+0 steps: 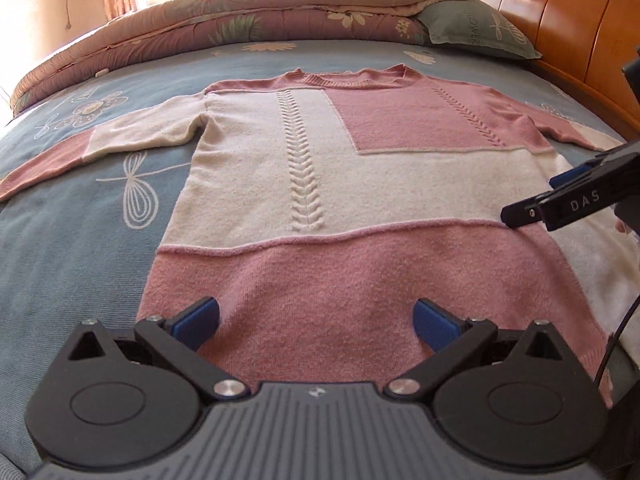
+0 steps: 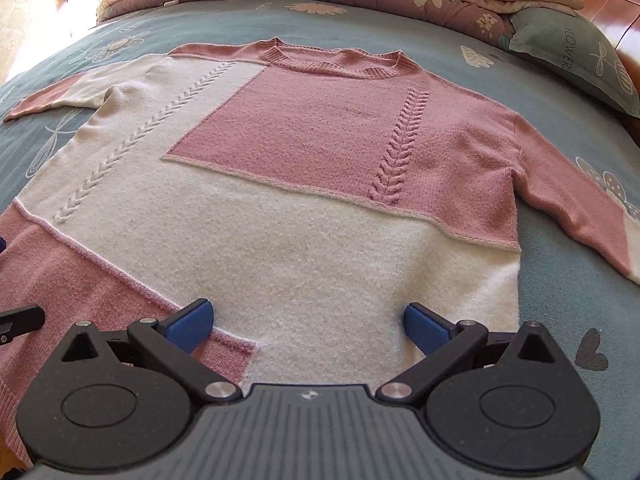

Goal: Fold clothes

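Your left gripper (image 1: pixel 316 322) sits at the bottom of the left wrist view with its blue-padded fingers (image 1: pixel 198 320) spread wide apart, holding nothing, over the pink hem band of the sweater. Your right gripper (image 2: pixel 308 326) shows the same in the right wrist view: fingers (image 2: pixel 192 322) wide apart and empty, over the lower edge where the cream panel meets a pink corner.

The largest thing in both views is the bed (image 1: pixel 72 208), covered in a blue-grey sheet printed with white flowers and dragonflies, filling the frame from edge to edge.

A folded pink floral quilt (image 1: pixel 248 24) lies across the top of the frame, along the far side of the bed.

The sweater (image 1: pixel 360 184) lies flat and face up in the middle of the frame, collar toward the quilt, hem toward you. It is knitted in pink and cream blocks with two raised braid columns. Both sleeves are spread outward, one toward the left edge, one toward the right.

A wooden headboard (image 1: pixel 560 4) fills the upper right corner of the left wrist view.

A grey-green pillow (image 1: pixel 476 28) rests at upper right, against the quilt.

In the left wrist view your right gripper (image 1: pixel 532 204) enters from the right edge, its tips just at the pink seam.
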`<state>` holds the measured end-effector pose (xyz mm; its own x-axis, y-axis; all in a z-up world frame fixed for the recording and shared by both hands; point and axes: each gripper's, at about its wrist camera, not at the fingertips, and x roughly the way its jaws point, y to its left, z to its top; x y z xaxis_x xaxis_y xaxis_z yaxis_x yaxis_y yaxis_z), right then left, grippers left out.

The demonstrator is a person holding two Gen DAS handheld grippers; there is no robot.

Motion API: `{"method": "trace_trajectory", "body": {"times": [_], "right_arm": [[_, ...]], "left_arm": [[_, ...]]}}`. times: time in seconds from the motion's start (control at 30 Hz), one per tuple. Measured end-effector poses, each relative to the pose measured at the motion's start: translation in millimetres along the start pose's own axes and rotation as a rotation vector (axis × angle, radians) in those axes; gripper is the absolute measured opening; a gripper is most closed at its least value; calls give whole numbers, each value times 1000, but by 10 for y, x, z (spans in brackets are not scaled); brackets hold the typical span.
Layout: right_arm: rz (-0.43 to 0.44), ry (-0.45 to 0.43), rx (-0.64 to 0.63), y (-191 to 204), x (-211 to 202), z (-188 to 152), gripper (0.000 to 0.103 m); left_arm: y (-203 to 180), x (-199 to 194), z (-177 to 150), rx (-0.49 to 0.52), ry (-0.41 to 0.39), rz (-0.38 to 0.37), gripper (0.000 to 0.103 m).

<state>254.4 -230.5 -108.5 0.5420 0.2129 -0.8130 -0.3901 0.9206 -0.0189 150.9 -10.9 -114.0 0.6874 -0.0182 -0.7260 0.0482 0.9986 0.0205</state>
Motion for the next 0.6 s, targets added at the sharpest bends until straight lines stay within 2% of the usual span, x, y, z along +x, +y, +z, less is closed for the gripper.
{"method": "trace_trajectory", "body": {"times": [0.13,0.27,0.43,0.5,0.6], "right_arm": [[-3,-4,0,5,2,-8,103],[-5,-8,4,5,0,-13,103],[-7,-7,2,15,4,-8,103],[-7,-5,-1,16,4,-5,103],[-3,-1,-1,9,-10,-1,103]], "left_arm": [[-58,-98,-10,25,-16,-7,102],[-164,-54,83,89,-31,37,102],[-182,23,-12,63,27,-6,102],[-136,-30,-95,37,25,-26,102],[-65,-90,-89,28,37,-17,102]]}}
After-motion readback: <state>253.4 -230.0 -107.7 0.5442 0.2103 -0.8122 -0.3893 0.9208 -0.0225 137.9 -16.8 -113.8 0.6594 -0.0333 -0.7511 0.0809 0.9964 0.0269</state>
